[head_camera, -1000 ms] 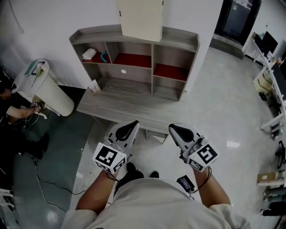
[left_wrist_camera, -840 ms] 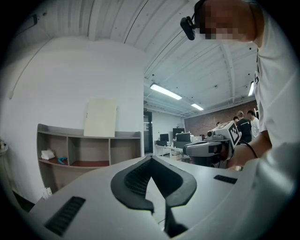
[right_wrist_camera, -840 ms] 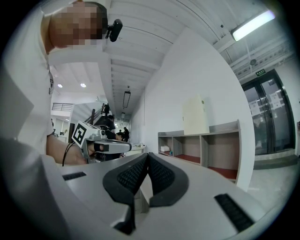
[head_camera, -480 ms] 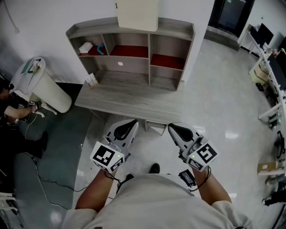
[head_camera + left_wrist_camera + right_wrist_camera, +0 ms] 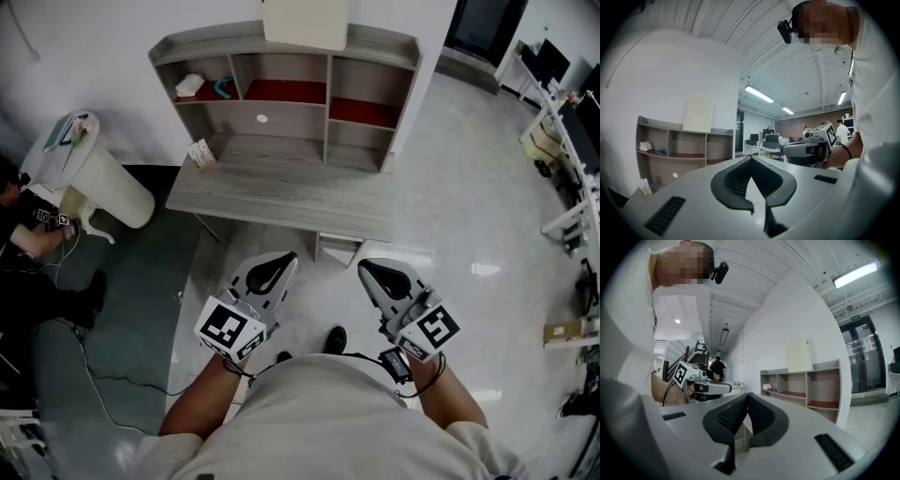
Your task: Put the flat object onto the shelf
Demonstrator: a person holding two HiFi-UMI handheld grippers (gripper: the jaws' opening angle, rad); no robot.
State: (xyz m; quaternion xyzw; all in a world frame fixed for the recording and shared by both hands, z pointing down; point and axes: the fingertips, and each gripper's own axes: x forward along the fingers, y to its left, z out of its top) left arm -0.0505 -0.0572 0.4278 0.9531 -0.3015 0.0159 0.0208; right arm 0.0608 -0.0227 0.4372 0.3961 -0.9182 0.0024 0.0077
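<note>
A cream flat board (image 5: 305, 21) stands on top of the grey shelf unit (image 5: 375, 56), leaning on the white wall; it also shows in the left gripper view (image 5: 698, 115) and the right gripper view (image 5: 798, 355). The shelf sits at the back of a grey wooden desk (image 5: 281, 192). Both grippers are held close to the person's body, well short of the desk. My left gripper (image 5: 283, 259) is shut with nothing in it (image 5: 750, 158). My right gripper (image 5: 367, 267) is shut and empty too (image 5: 747, 394).
Red mats (image 5: 286, 90) line two shelf compartments; a white item (image 5: 187, 85) and a teal item (image 5: 223, 88) lie in the left one. A small card (image 5: 200, 153) stands on the desk. A white cylindrical unit (image 5: 94, 178) and a seated person (image 5: 23, 234) are at left.
The desk and shelf have slid up and slightly right in the head view as the person shifted their feet. Both grippers stayed shut and side by side.
</note>
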